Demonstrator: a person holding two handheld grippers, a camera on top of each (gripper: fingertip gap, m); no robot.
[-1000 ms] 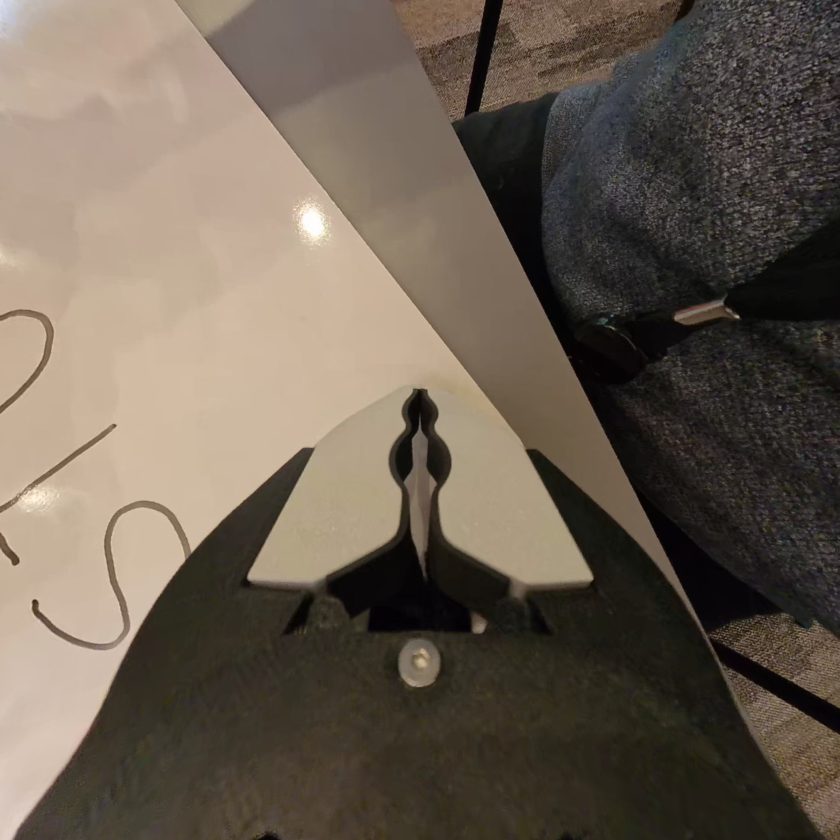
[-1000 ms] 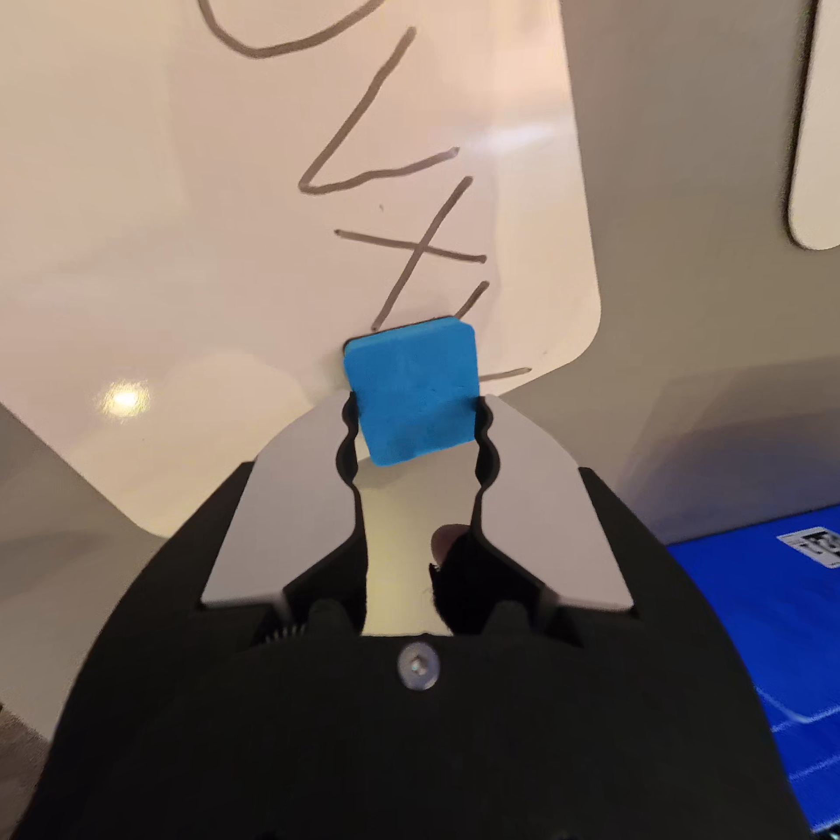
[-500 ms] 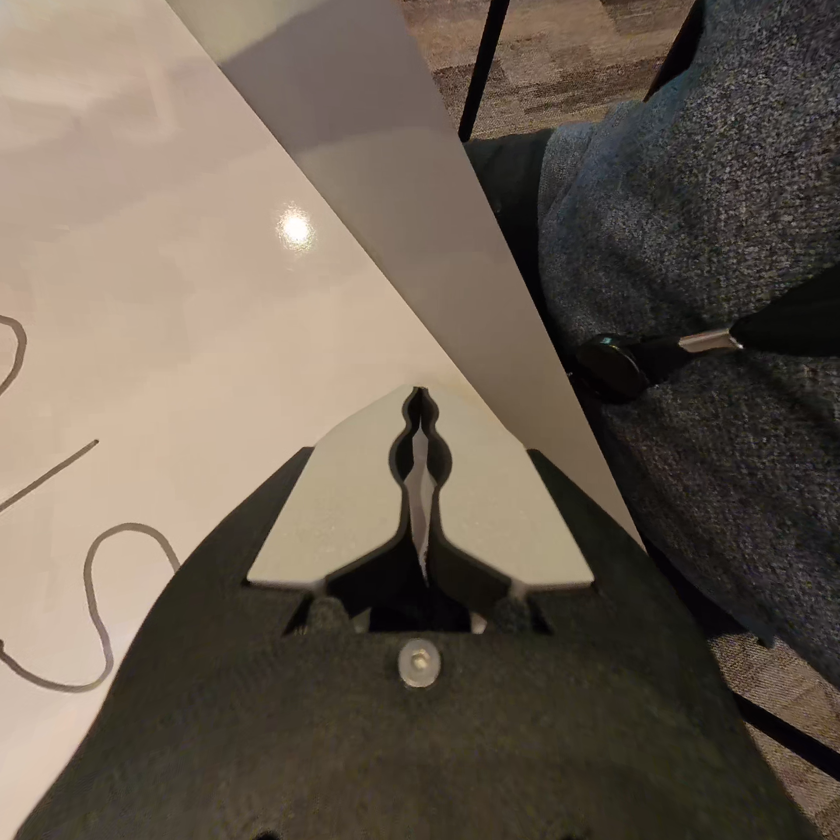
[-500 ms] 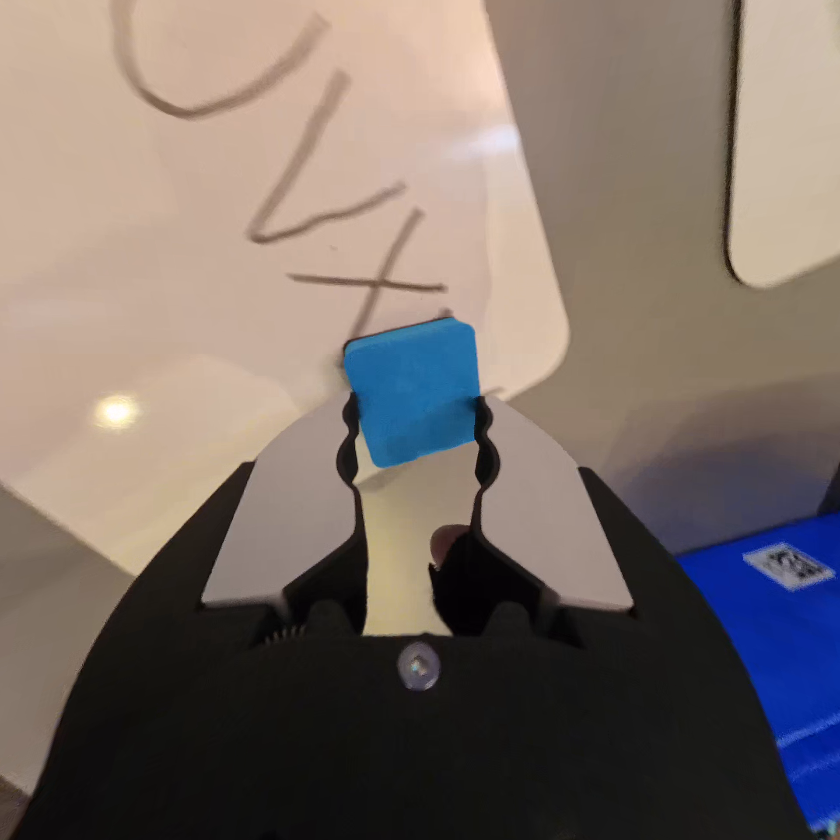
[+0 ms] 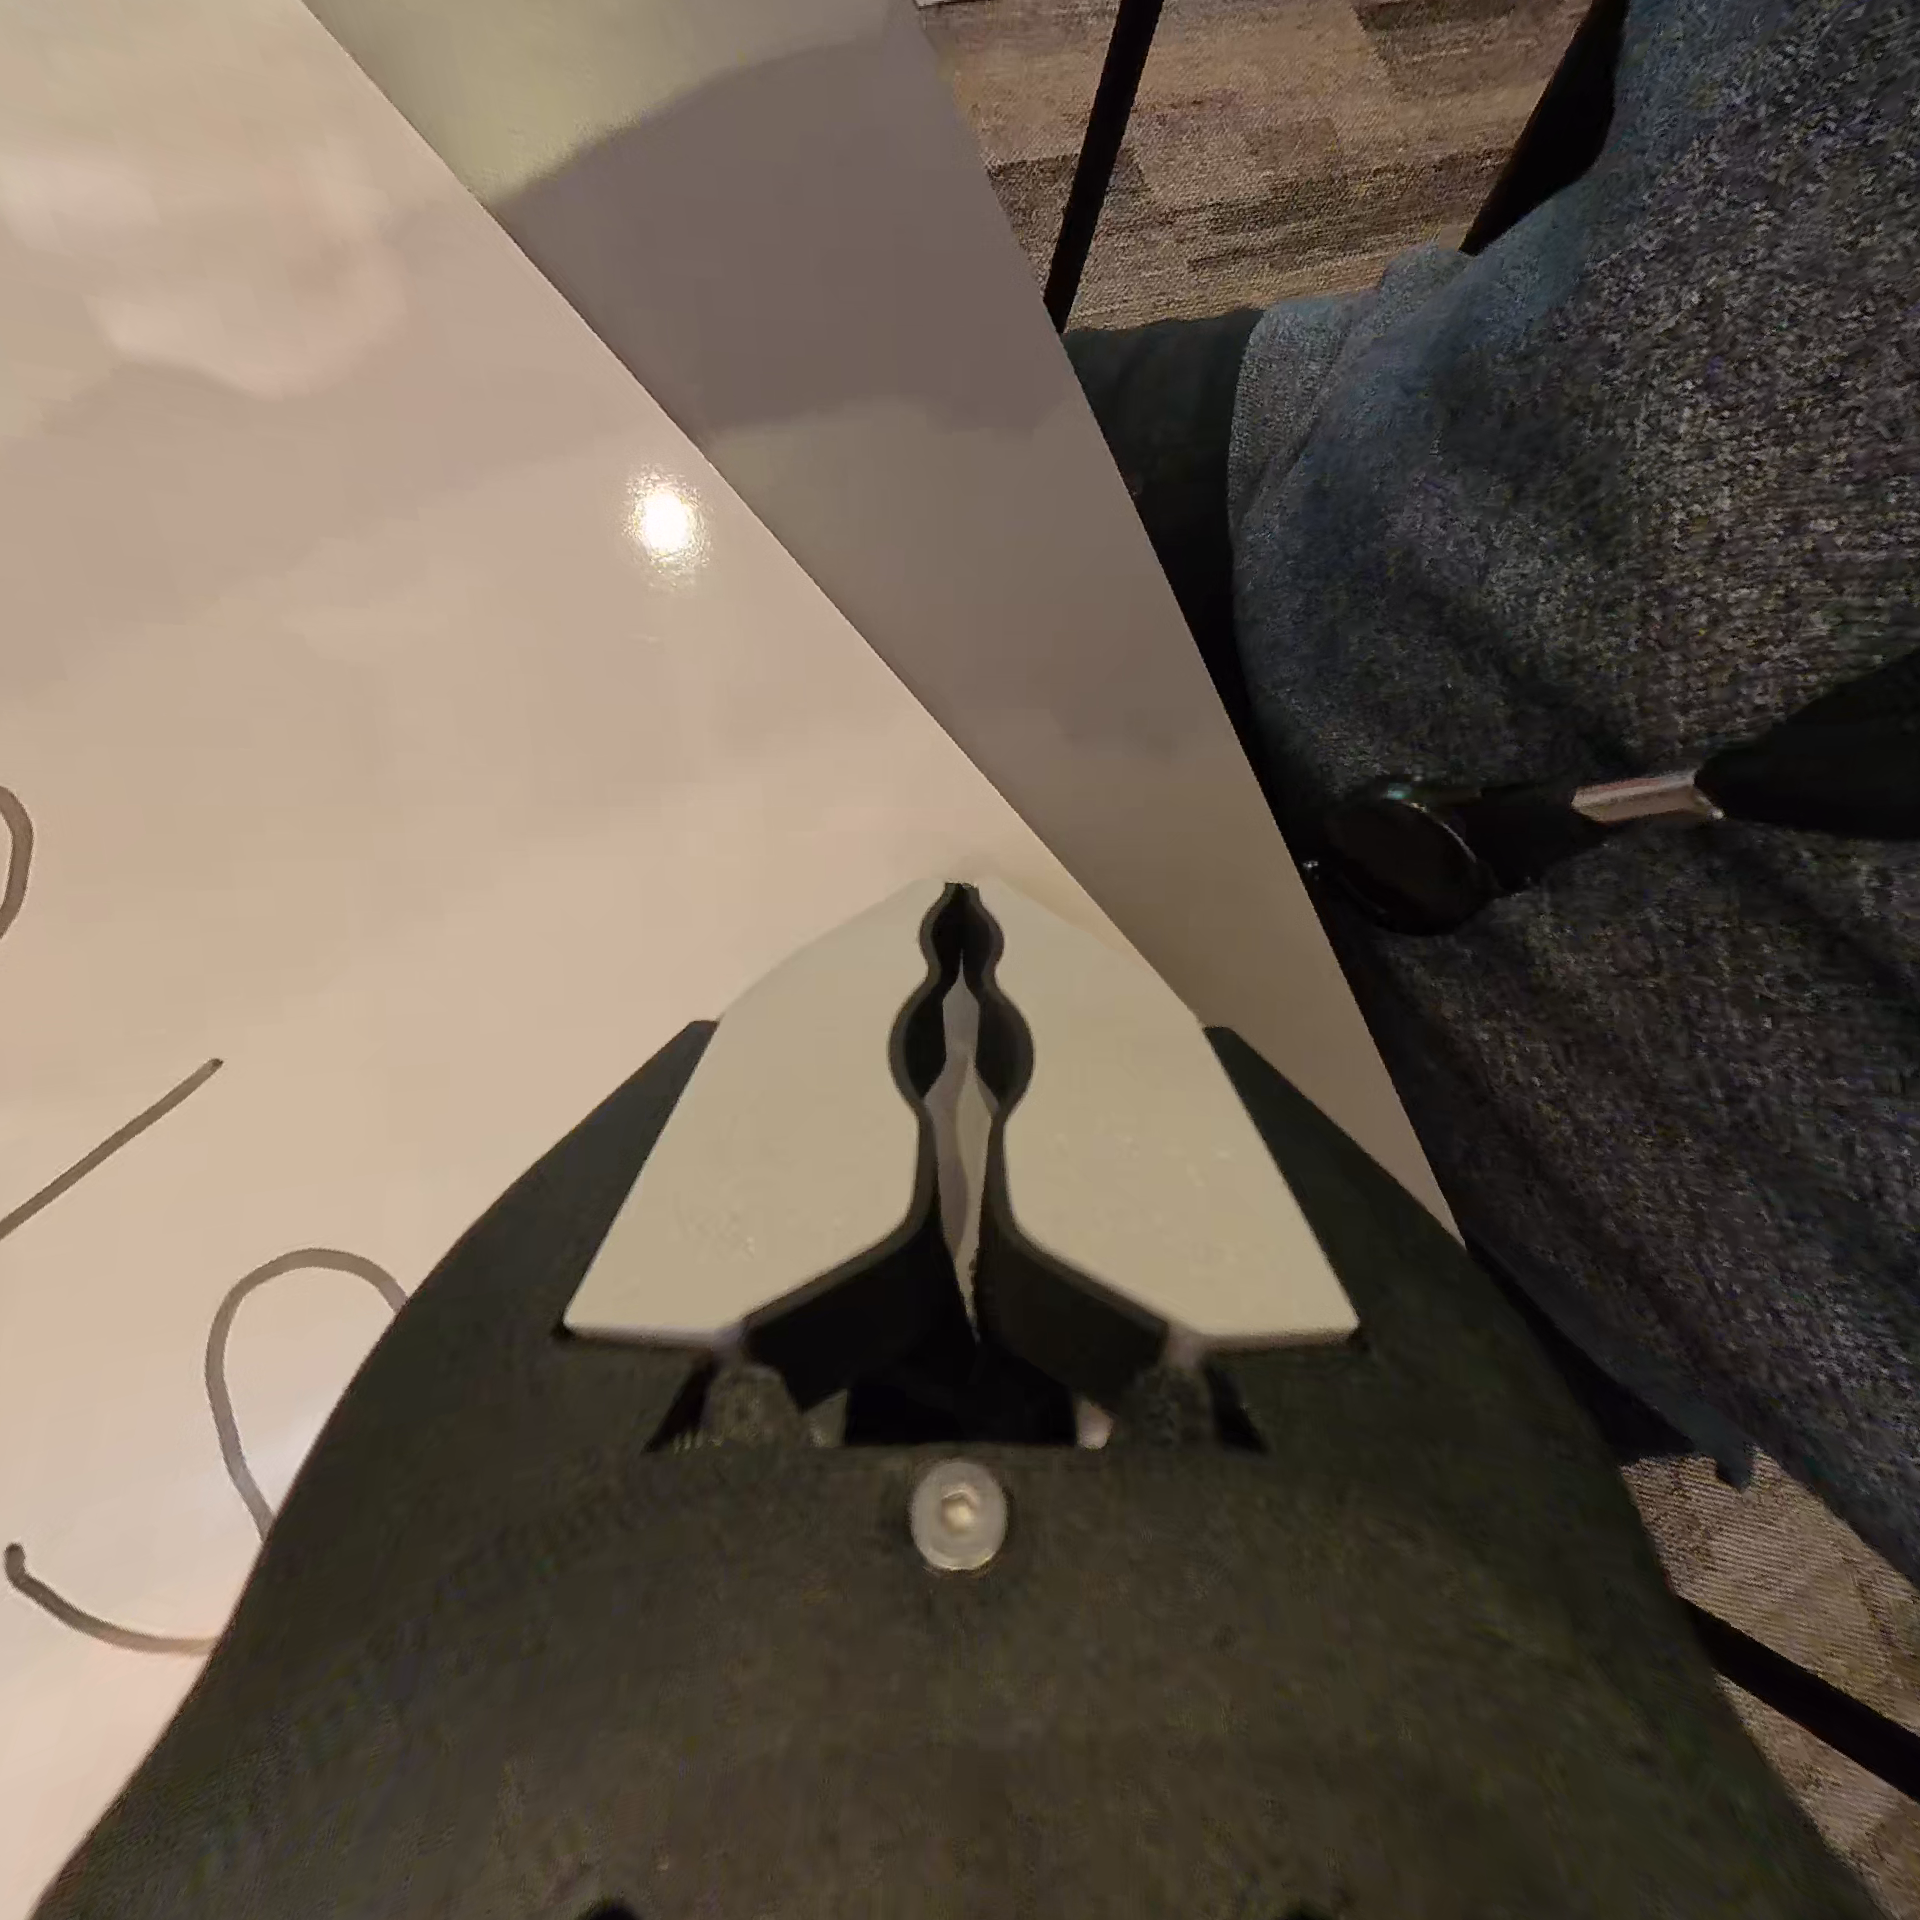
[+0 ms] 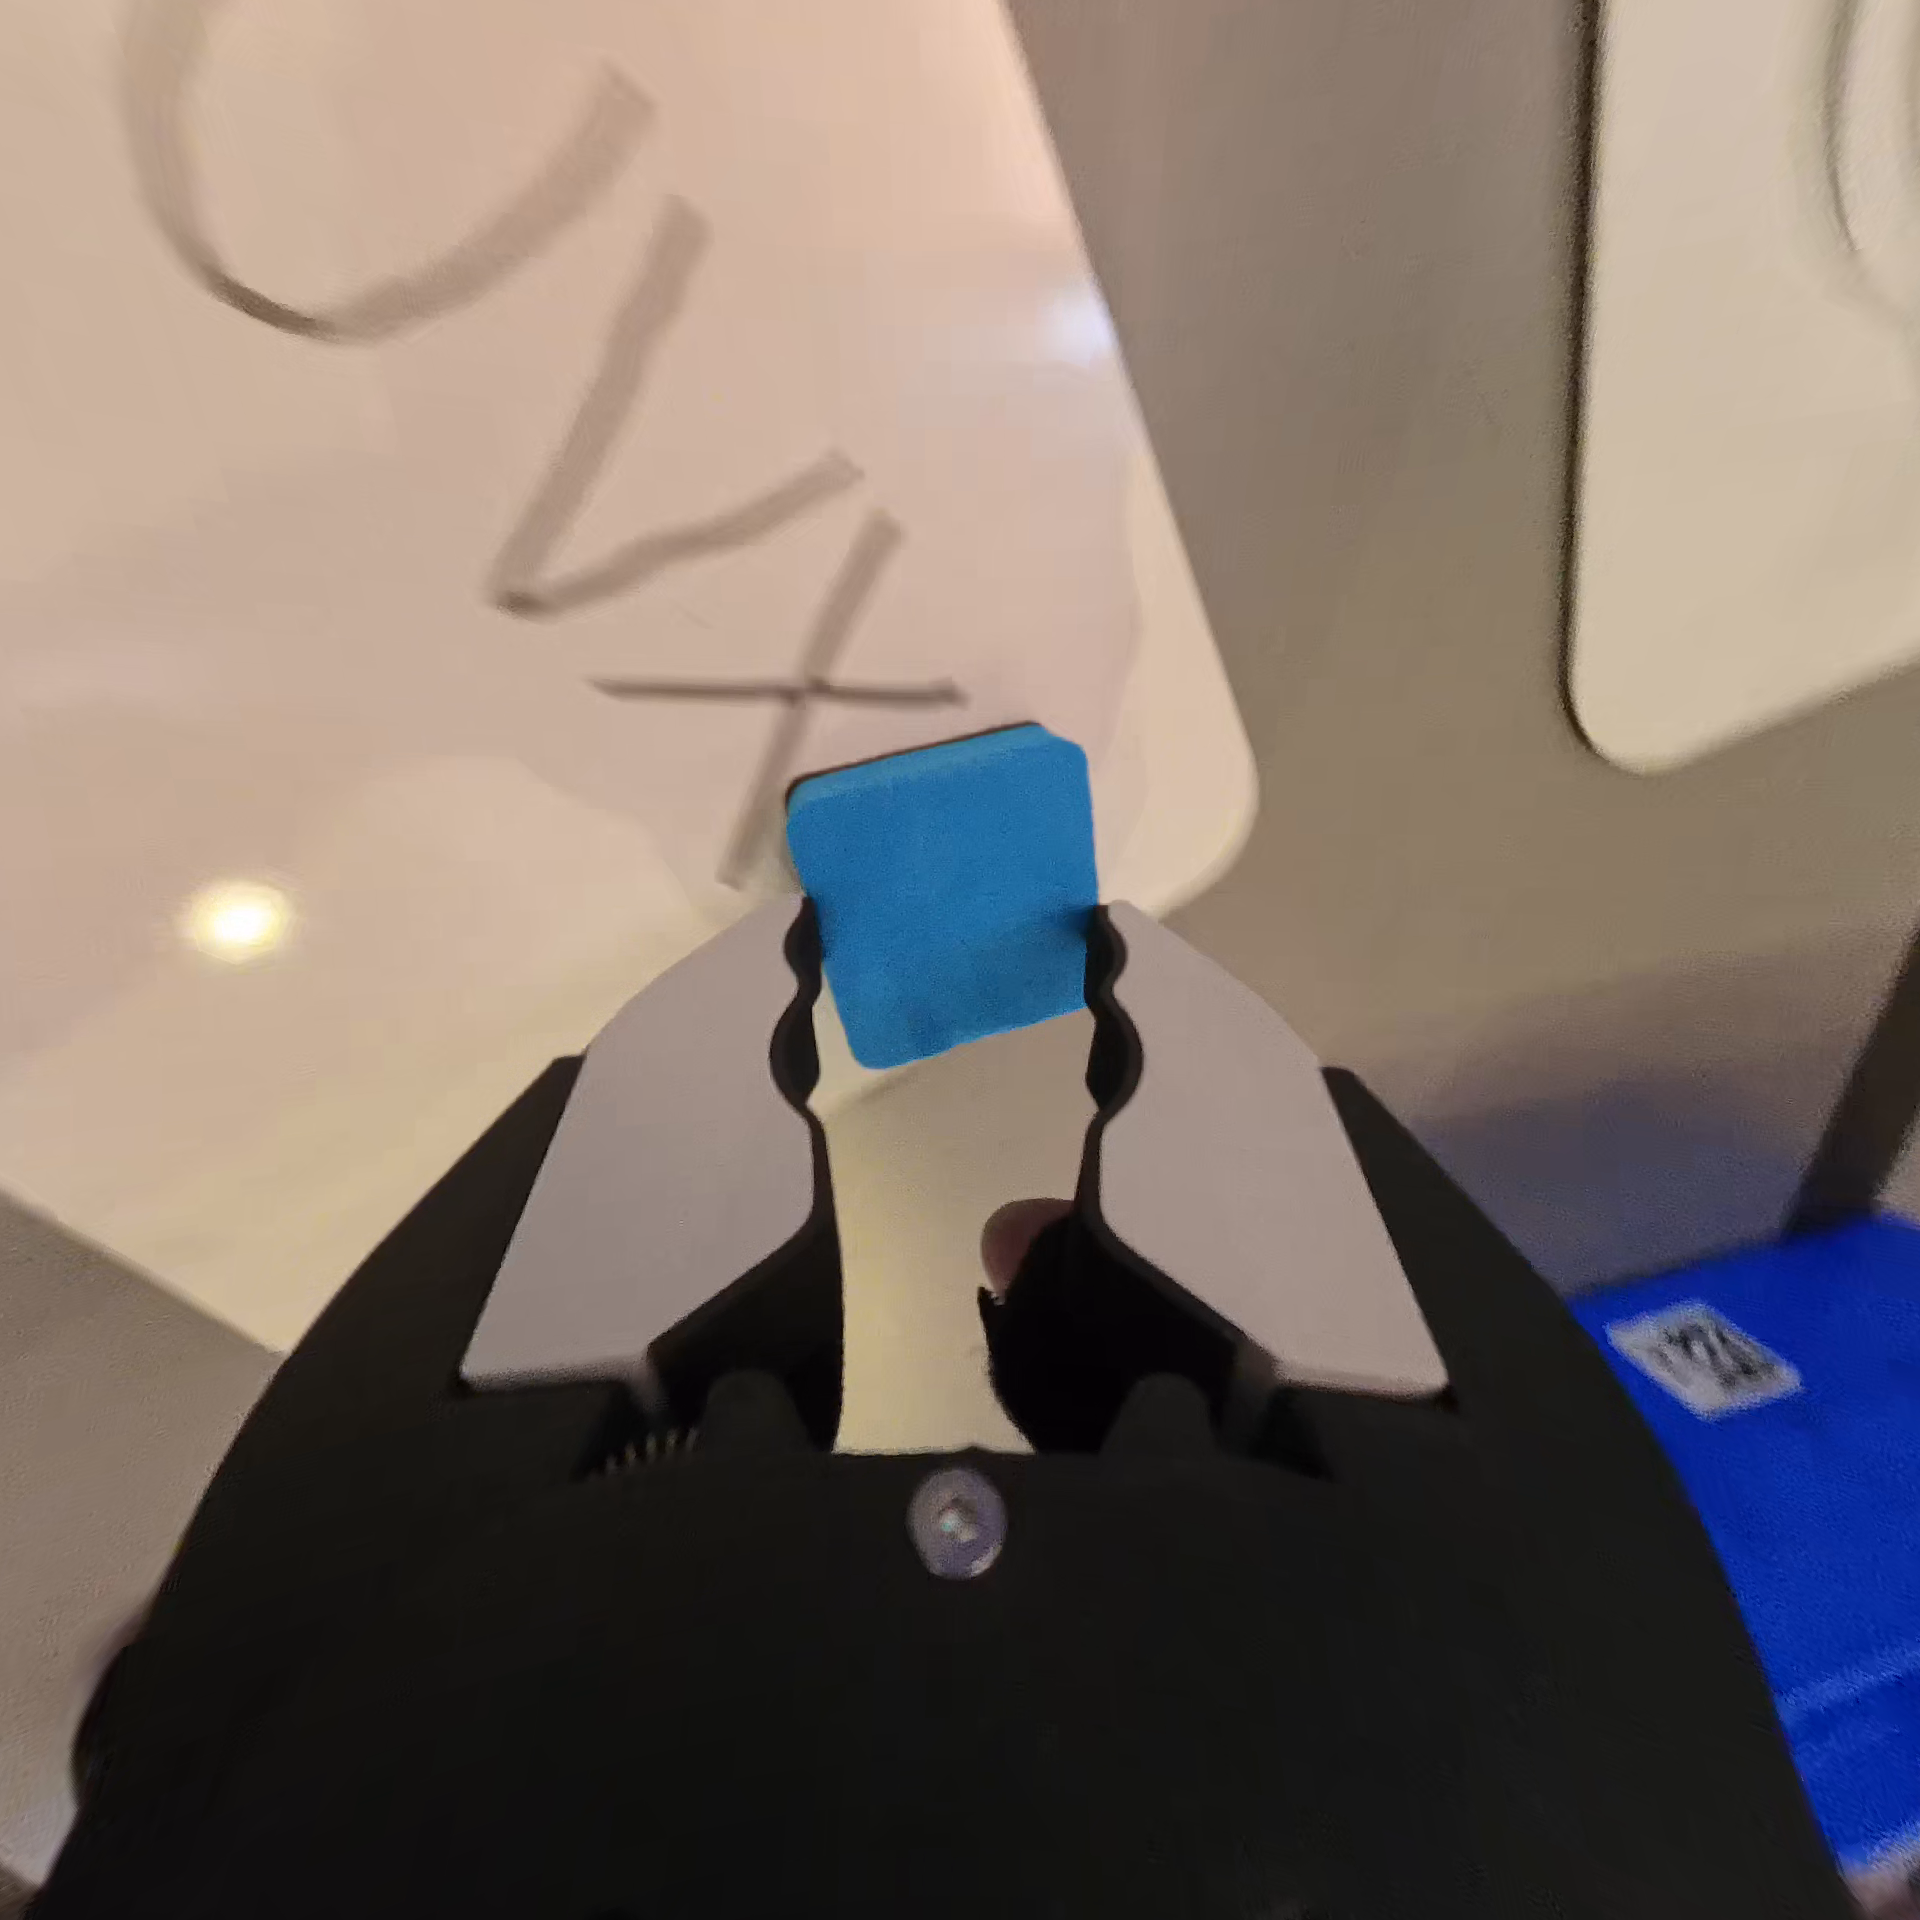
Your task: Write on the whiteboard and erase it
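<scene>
A: right gripper (image 6: 951, 914) is clamped on a small square blue foam eraser (image 6: 940, 894), both pads pressed into its sides. Far edge of the eraser sits against the glossy white whiteboard sheet (image 6: 312, 644), just below the crossed dark marker stroke (image 6: 790, 691)

B: left?

A: left gripper (image 5: 961, 896) has its jaws together, tips down on the whiteboard sheet (image 5: 416, 727) near its edge, looks like it's pinning the sheet to the grey table (image 5: 831, 312). Whether anything sits between the tips, can't tell

B: so step = erase

A: I'd say yes, writing done, most strokes not yet wiped. Curved marker lines (image 5: 301, 1340) also show beside the left gripper

B: next?

A: probably push the eraser up through the strokes, flat and with steady pressure, left holding the sheet so it doesn't slide
</scene>
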